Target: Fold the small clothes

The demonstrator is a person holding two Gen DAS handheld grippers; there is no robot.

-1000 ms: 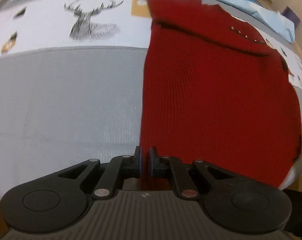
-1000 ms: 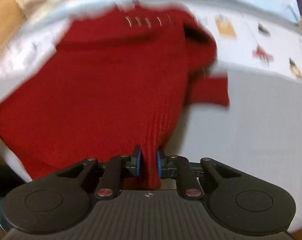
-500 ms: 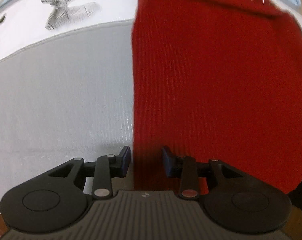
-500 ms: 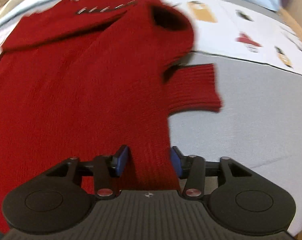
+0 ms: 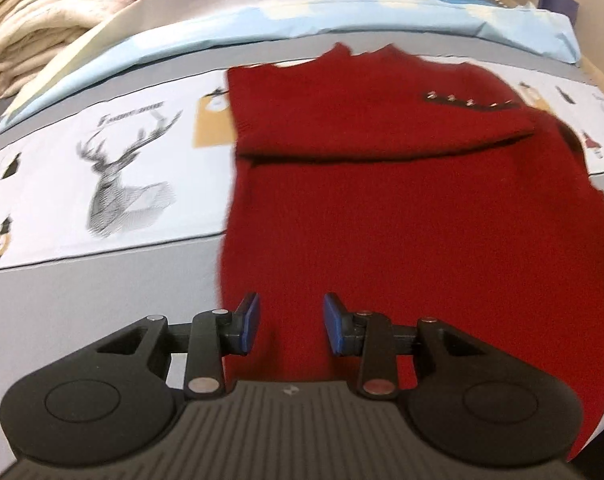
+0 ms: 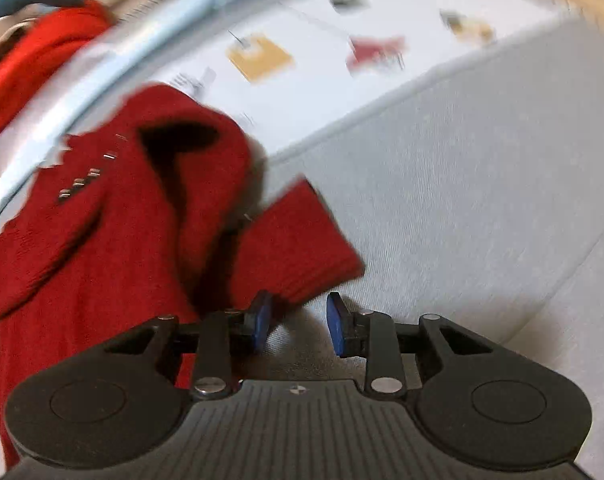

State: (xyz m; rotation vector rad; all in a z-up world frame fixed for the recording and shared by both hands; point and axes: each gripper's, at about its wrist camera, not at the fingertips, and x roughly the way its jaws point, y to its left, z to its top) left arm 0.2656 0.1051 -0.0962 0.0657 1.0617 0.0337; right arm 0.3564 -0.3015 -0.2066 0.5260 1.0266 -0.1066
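Judging the red sweater (image 5: 402, 220) lying flat on the bed (image 5: 81, 300) soft, floppy knit, we'd pinch its sleeve cuff (image 6: 297, 240) or hem; left gripper (image 5: 289, 322) and right gripper (image 6: 299, 322) both parted, probably holding nothing.

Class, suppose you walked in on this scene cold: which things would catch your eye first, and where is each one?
The dark red knitted sweater dominates, spread flat on the grey bed cover, a row of silver studs near its top. Left of it, a sketched stag's head is printed on the white band. The left gripper hangs open over the sweater's near edge; the right gripper hangs open beside a sleeve cuff.
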